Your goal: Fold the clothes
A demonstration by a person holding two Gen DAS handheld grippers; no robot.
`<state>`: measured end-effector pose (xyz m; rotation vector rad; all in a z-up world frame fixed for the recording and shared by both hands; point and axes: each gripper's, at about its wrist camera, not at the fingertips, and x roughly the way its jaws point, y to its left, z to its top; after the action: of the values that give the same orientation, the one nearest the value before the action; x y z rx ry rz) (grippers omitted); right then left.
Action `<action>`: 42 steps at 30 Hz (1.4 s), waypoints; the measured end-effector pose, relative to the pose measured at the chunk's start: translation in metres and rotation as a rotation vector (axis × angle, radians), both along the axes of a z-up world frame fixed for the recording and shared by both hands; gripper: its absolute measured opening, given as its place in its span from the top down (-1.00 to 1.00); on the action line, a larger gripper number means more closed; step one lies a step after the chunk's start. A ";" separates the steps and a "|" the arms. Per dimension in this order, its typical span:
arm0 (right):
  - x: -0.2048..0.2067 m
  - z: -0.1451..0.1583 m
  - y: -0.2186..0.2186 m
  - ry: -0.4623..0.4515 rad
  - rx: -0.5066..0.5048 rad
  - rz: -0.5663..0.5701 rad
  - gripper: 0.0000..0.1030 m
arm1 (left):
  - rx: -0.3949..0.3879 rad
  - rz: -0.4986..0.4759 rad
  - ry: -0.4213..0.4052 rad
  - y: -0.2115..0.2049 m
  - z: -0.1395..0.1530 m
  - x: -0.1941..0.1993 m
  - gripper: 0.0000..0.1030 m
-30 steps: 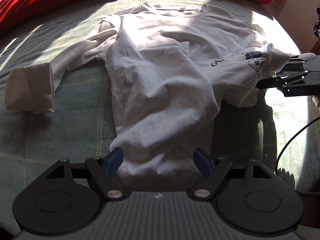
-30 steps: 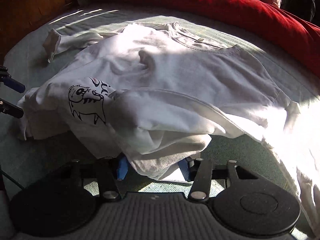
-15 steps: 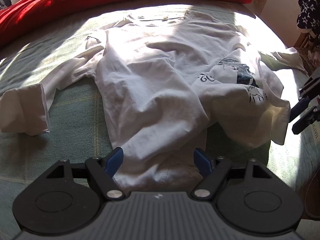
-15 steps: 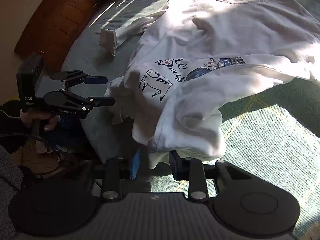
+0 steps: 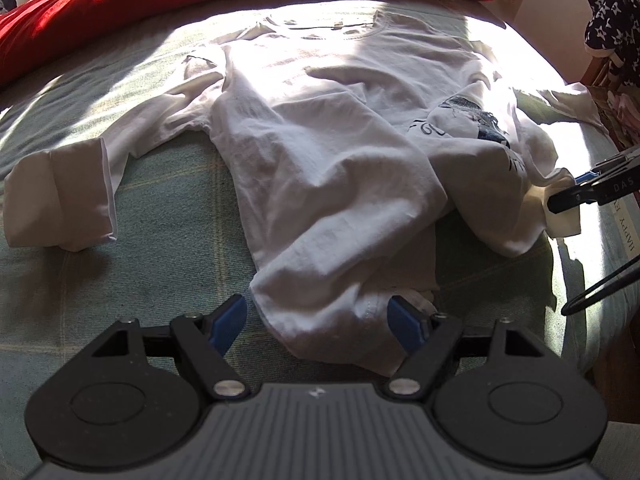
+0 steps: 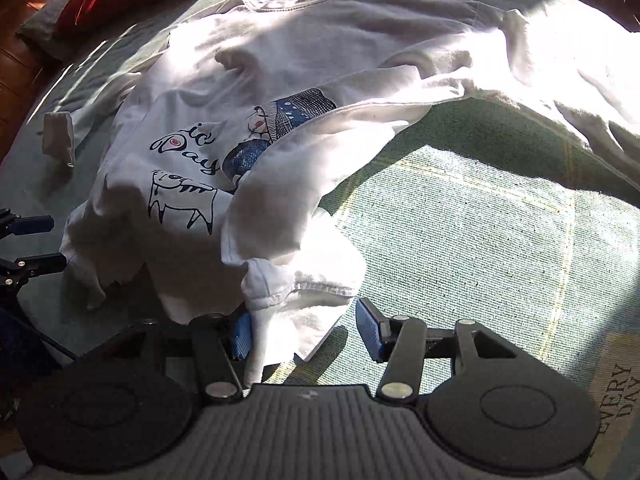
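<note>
A white long-sleeved shirt [image 5: 340, 140] lies rumpled on the green bedspread [image 5: 140, 280], collar at the far side. My left gripper [image 5: 318, 322] stands open around its near hem; the left pad is clear of the cloth. A corner is turned over so the cartoon print [image 6: 192, 184] shows. That corner's hem [image 6: 304, 284] hangs between the opening jaws of my right gripper [image 6: 306, 334], draped against the left pad and apart from the right one. In the left wrist view the right gripper [image 5: 568, 192] is at the right edge. The right wrist view shows the left gripper [image 6: 44, 243] at the left edge.
A red blanket [image 5: 120, 8] runs along the far side of the bed. The shirt's left sleeve [image 5: 60, 200] stretches out with its cuff folded back. A black cable [image 5: 600, 284] hangs off the bed's right edge. Wooden floor [image 6: 16, 60] shows beyond the bed.
The right gripper has rolled and shifted with the shirt corner, and its jaws have widened; the right pad has come off the cloth. More of the print is exposed. The left gripper shifted slightly.
</note>
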<state>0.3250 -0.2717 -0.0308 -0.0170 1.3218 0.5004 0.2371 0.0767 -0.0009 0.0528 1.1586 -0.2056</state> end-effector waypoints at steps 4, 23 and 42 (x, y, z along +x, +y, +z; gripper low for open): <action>-0.002 0.003 -0.016 -0.032 -0.084 -0.103 -0.10 | -0.007 0.001 -0.004 0.006 -0.002 -0.002 -0.52; -0.001 -0.003 0.011 -0.036 -0.122 -0.114 -0.07 | -0.398 0.163 0.051 0.036 -0.050 -0.005 -0.48; -0.001 0.034 -0.043 0.118 0.182 -0.106 0.83 | -0.498 0.321 0.006 0.051 0.015 -0.003 0.74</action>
<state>0.3244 -0.3145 0.0033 0.2348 1.3800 0.5359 0.2345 0.1282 0.0144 -0.5697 1.0777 -0.2034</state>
